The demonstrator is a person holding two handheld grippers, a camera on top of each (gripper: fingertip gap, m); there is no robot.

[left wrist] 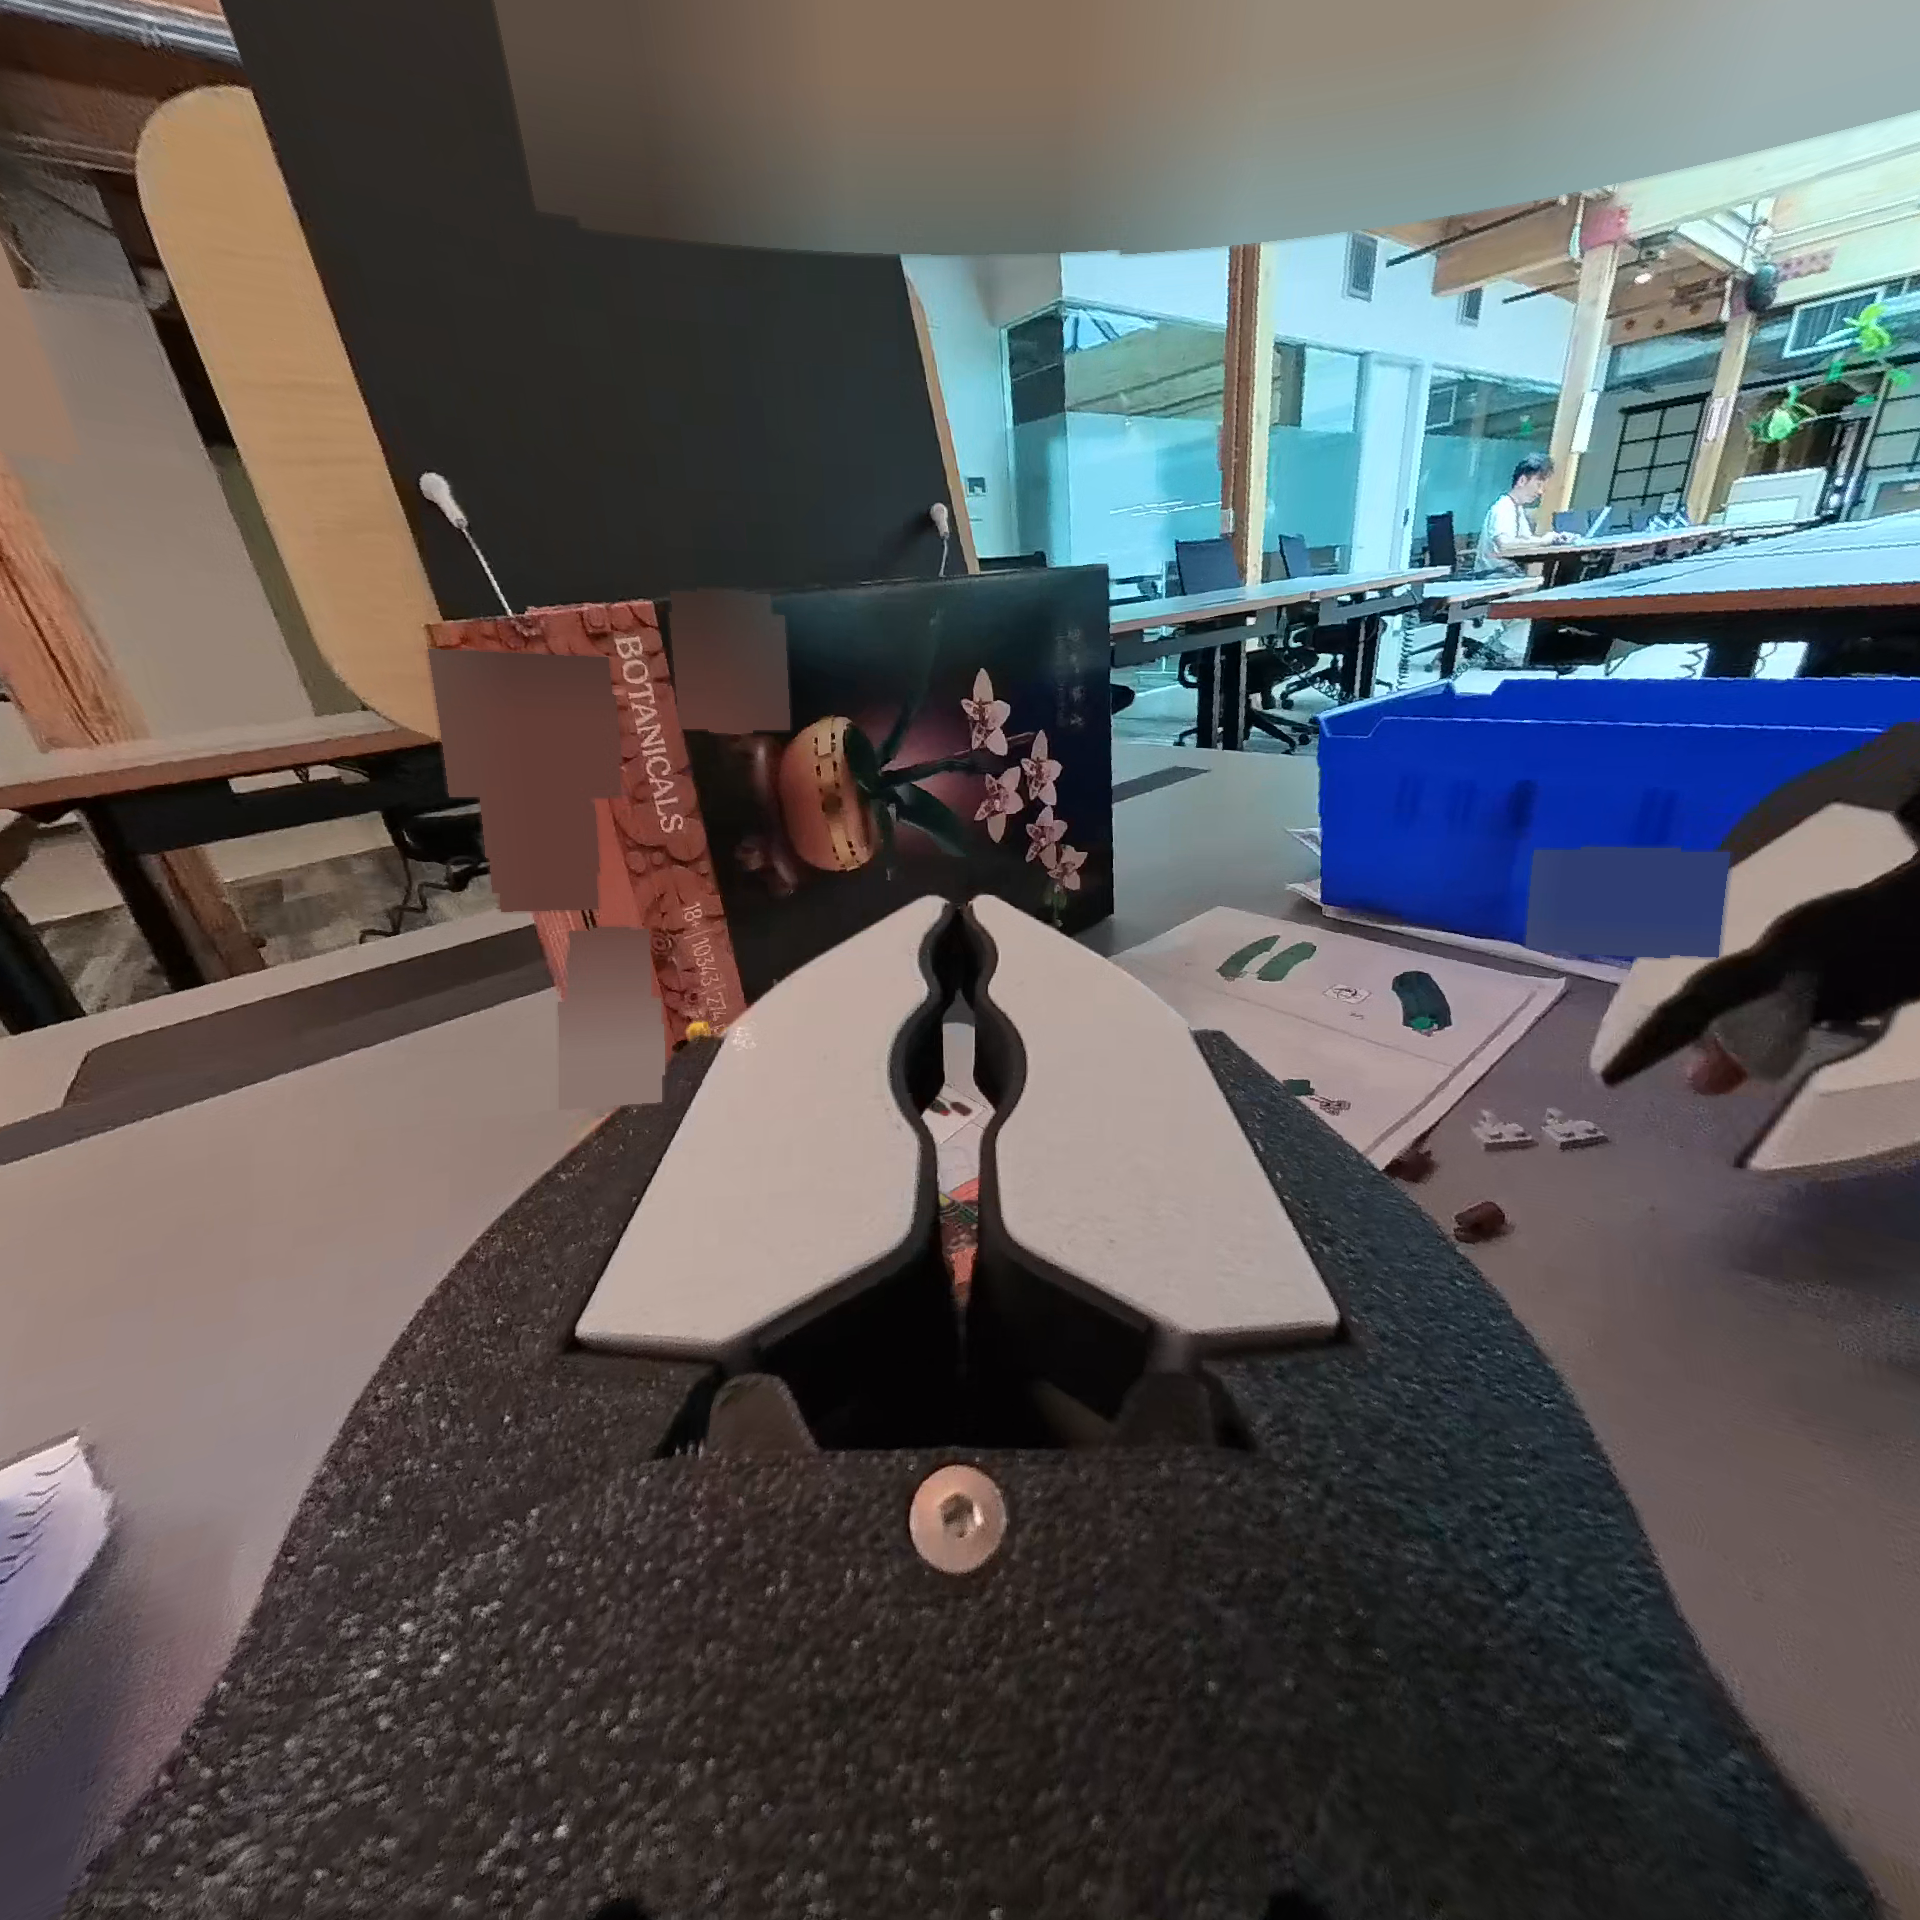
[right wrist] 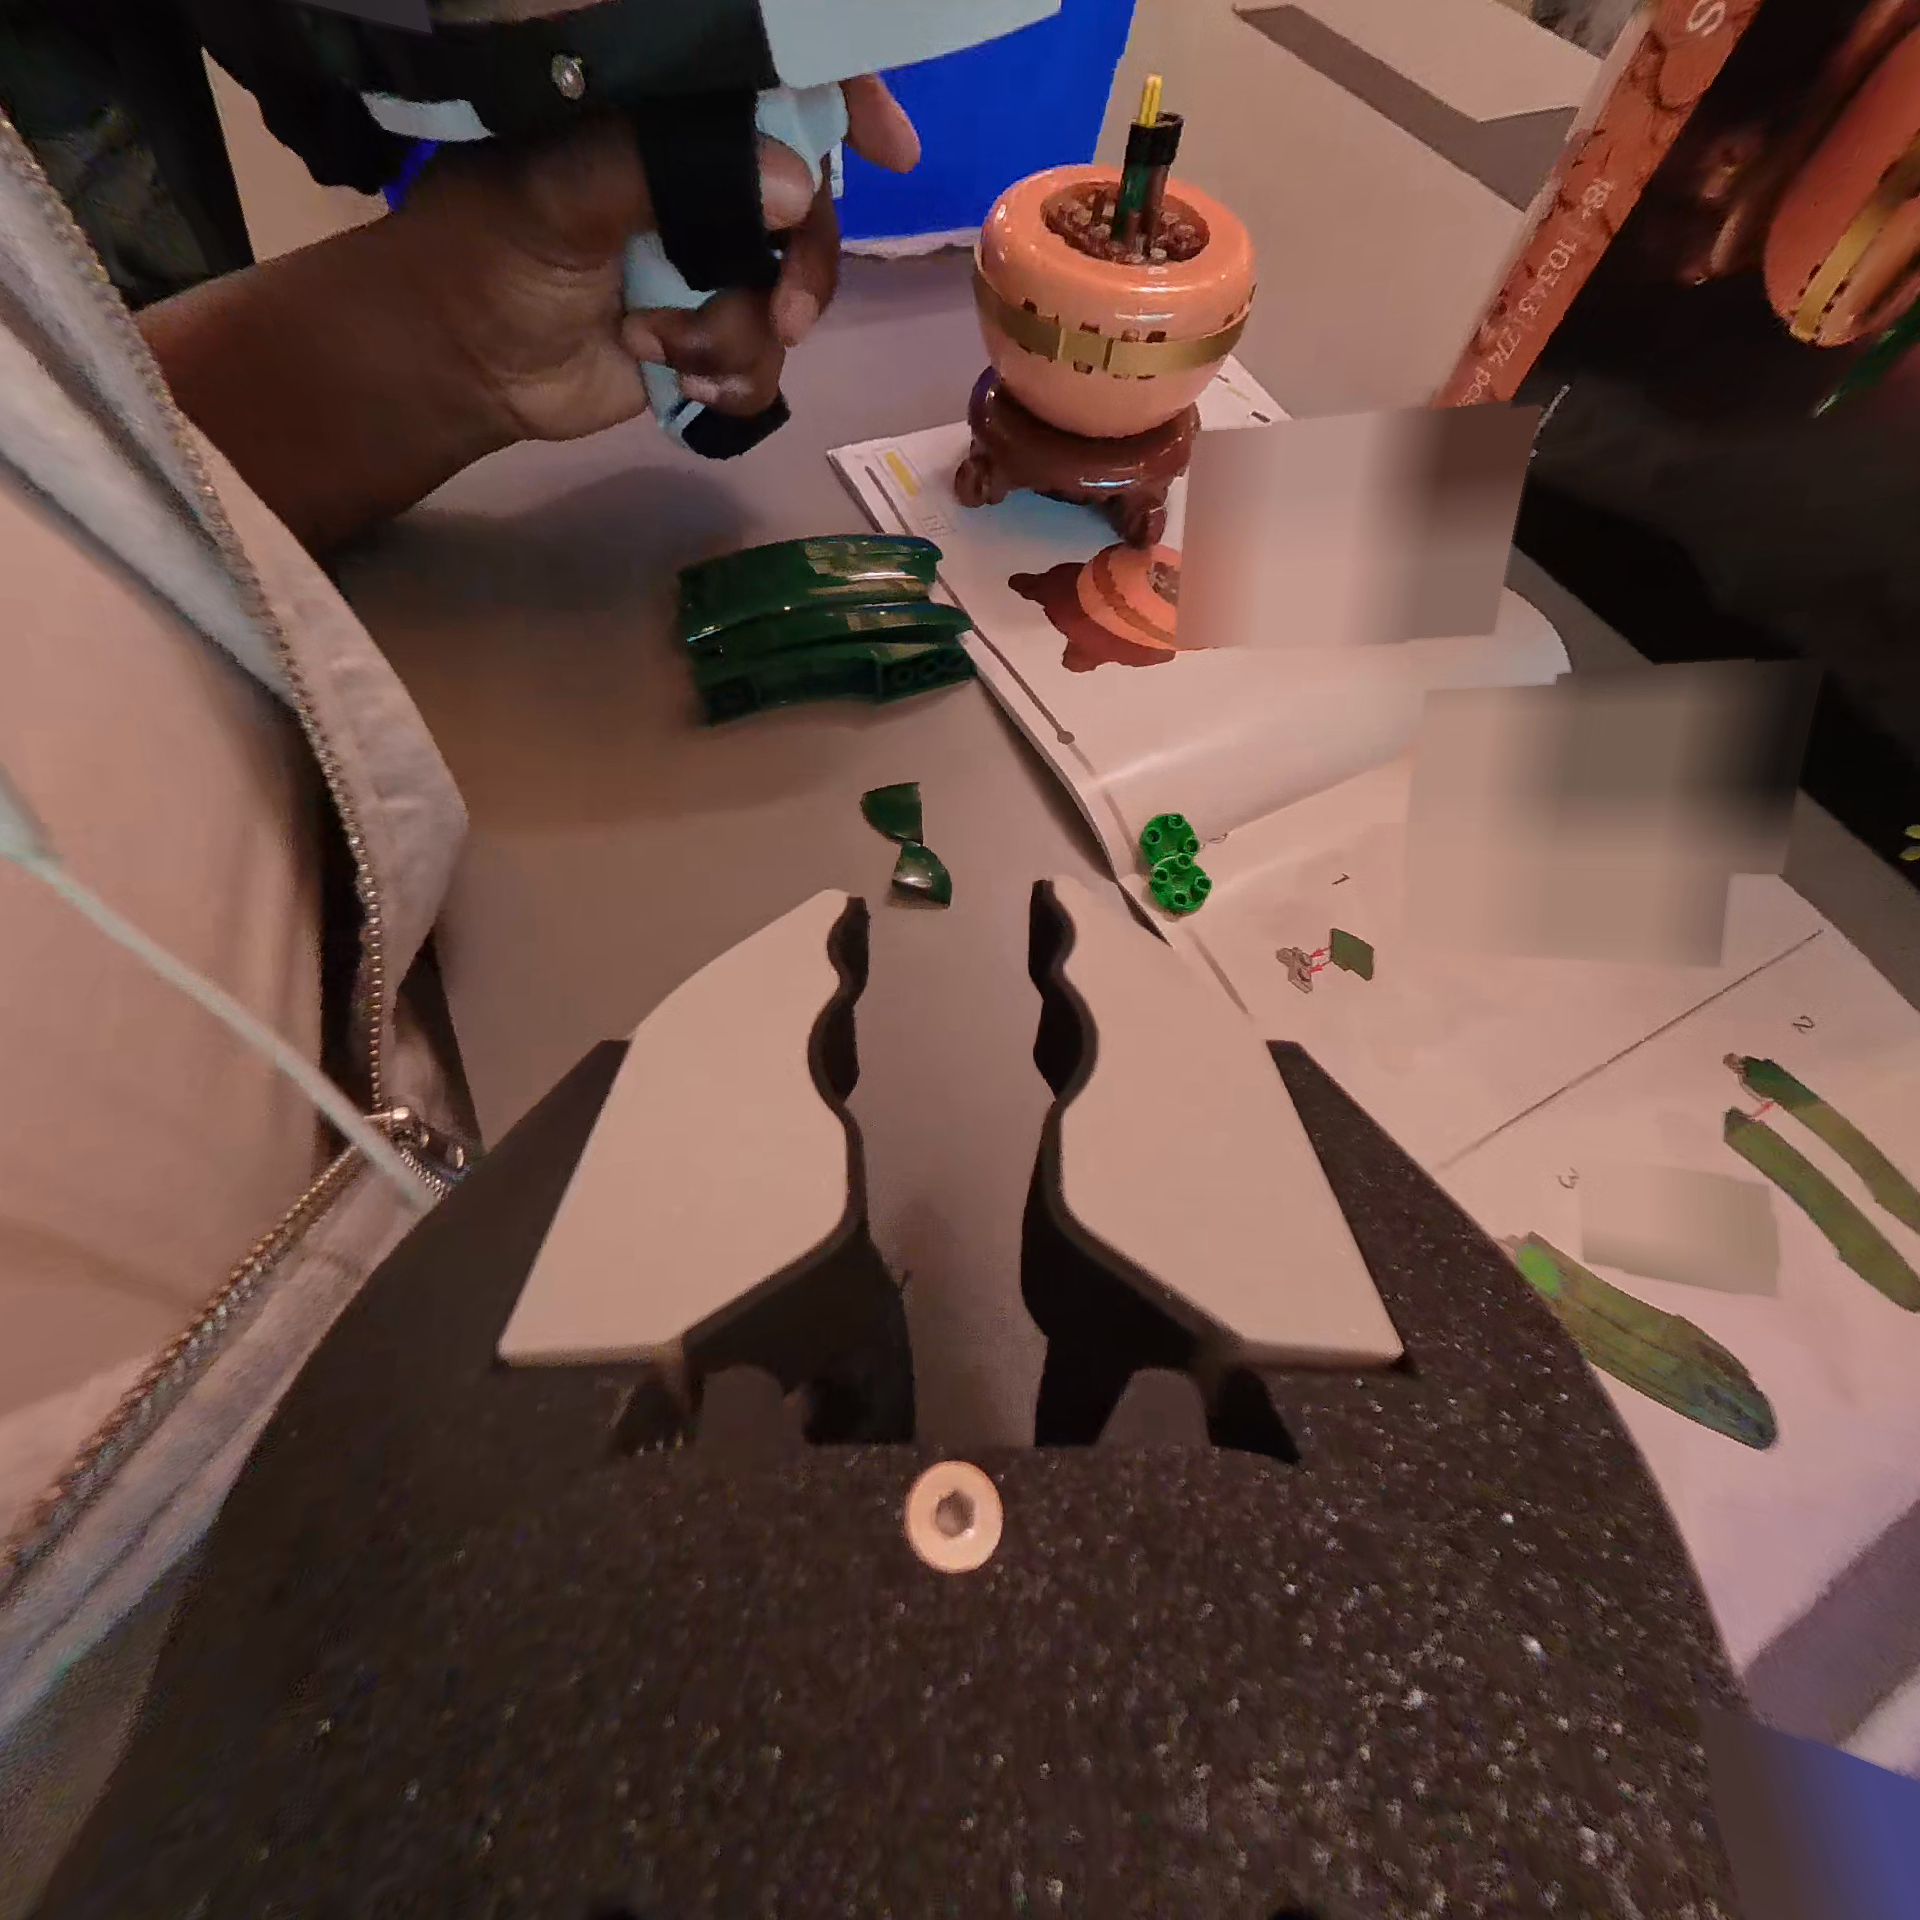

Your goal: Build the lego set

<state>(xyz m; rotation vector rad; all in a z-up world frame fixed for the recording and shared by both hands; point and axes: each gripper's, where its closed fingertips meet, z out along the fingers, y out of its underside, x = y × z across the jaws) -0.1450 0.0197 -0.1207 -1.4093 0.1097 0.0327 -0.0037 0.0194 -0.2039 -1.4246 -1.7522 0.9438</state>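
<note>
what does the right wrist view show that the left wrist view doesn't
Only the right wrist view: the built pot on its brown stand, stacked dark green leaves, bright green round pieces, and the open right gripper from behind.
Only the left wrist view: the blue bin, small grey pieces, and the shut left gripper.
Both: the set box and the instruction booklet.

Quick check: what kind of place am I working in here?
Probably an open-plan office: long desks with office chairs, glass partitions, and a person working at a far desk.
</note>
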